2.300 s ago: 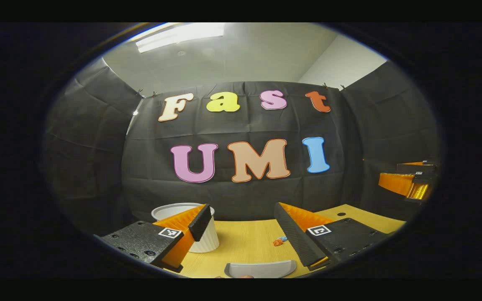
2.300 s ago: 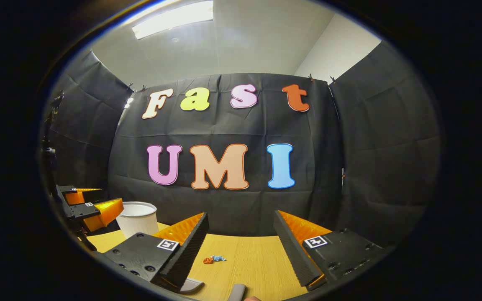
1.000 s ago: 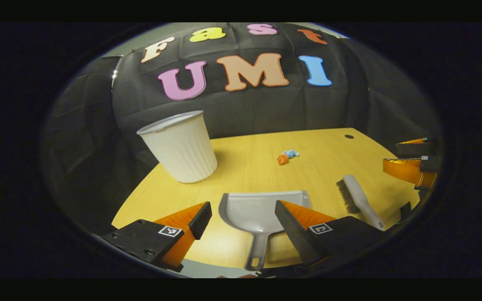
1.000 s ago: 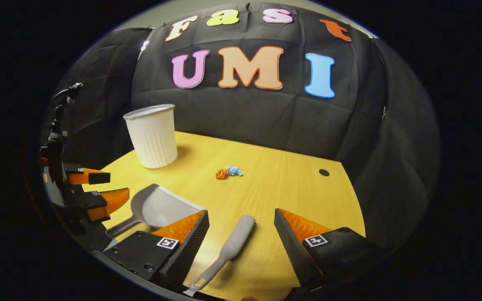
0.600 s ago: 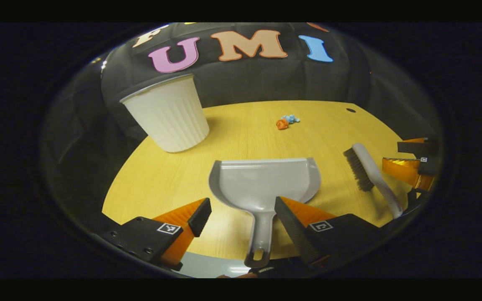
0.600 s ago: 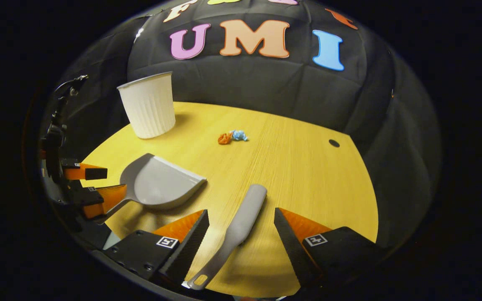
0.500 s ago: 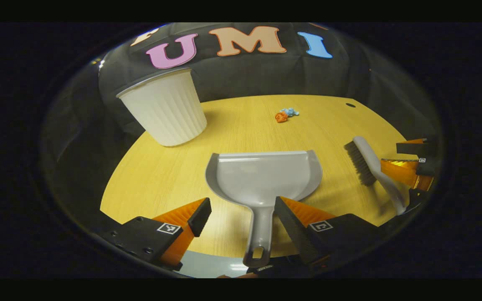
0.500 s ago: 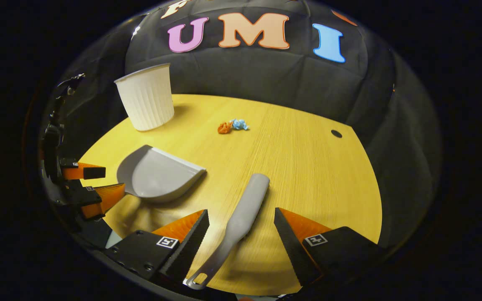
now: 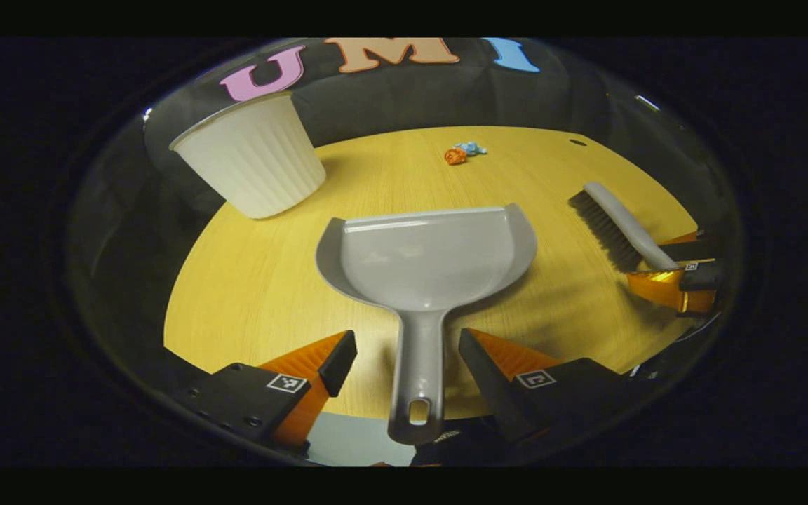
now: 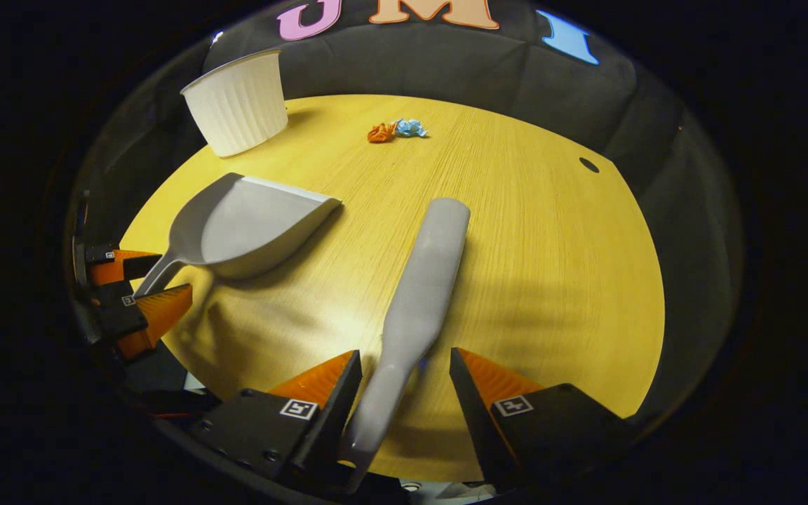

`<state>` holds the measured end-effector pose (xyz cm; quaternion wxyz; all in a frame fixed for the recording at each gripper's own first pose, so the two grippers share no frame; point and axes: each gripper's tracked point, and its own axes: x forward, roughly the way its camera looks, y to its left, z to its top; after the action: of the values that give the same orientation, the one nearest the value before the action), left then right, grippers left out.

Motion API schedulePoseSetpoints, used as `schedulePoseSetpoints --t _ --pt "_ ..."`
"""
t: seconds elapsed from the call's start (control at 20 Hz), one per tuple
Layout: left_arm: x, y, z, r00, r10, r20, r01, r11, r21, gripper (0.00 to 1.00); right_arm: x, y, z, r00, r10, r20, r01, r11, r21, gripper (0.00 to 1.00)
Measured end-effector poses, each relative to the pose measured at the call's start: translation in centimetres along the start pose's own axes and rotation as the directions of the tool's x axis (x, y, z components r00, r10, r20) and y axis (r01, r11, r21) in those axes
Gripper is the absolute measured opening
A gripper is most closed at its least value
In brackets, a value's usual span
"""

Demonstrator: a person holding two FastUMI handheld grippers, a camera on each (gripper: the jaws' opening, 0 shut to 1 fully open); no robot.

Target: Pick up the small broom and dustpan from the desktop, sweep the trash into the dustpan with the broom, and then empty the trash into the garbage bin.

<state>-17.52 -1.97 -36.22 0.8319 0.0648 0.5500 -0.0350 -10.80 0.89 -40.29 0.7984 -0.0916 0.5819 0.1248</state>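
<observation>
The grey dustpan (image 9: 425,256) lies flat on the wooden desk (image 9: 250,294), its handle pointing back at me. My left gripper (image 9: 407,354) is open, with a finger on each side of that handle and a gap to it on both sides. The grey broom (image 10: 425,280) lies bristles down, and my right gripper (image 10: 404,375) is open astride its thin handle, which runs close along the left finger. Orange and blue crumpled trash (image 10: 395,130) sits far across the desk. The right gripper view also takes in the dustpan (image 10: 243,224) and the left gripper (image 10: 134,287).
A white ribbed garbage bin (image 9: 250,165) stands at the desk's far left, beyond the dustpan. A small cable hole (image 10: 588,165) marks the far right of the desk (image 10: 551,280). The near desk edge runs just under both grippers. In the left gripper view, the broom (image 9: 618,224) lies right of the dustpan.
Both grippers tilted down from facing the wall and came in low over the desk. The left now straddles the dustpan handle, the right the broom handle. Dustpan and broom have not moved.
</observation>
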Motion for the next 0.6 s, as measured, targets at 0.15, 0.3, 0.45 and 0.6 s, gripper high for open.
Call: schedulePoseSetpoints --t 0.15,0.3,0.45,0.6 --pt "1.1 0.2 -0.9 0.999 -0.003 -0.034 0.004 1.0 0.014 0.62 0.6 -0.3 -0.3 1.0 -0.015 -0.027 0.015 1.0 -0.003 0.47" --pt "1.2 0.3 -2.0 0.999 -0.001 -0.054 0.003 1.0 0.02 0.35 1.0 -0.7 -0.4 0.998 -0.001 -0.063 0.001 1.0 -0.008 0.23" --pt "1.5 0.3 -1.4 0.999 -0.022 -0.044 0.023 0.999 0.034 0.29 0.7 -0.9 -0.2 0.998 0.03 -0.058 -0.03 1.0 -0.005 0.2" --pt "1.2 0.2 -0.9 0.999 -0.031 -0.011 0.031 0.999 0.029 0.25 0.0 -1.9 1.3 0.999 0.034 -0.005 -0.034 0.999 0.013 0.15"
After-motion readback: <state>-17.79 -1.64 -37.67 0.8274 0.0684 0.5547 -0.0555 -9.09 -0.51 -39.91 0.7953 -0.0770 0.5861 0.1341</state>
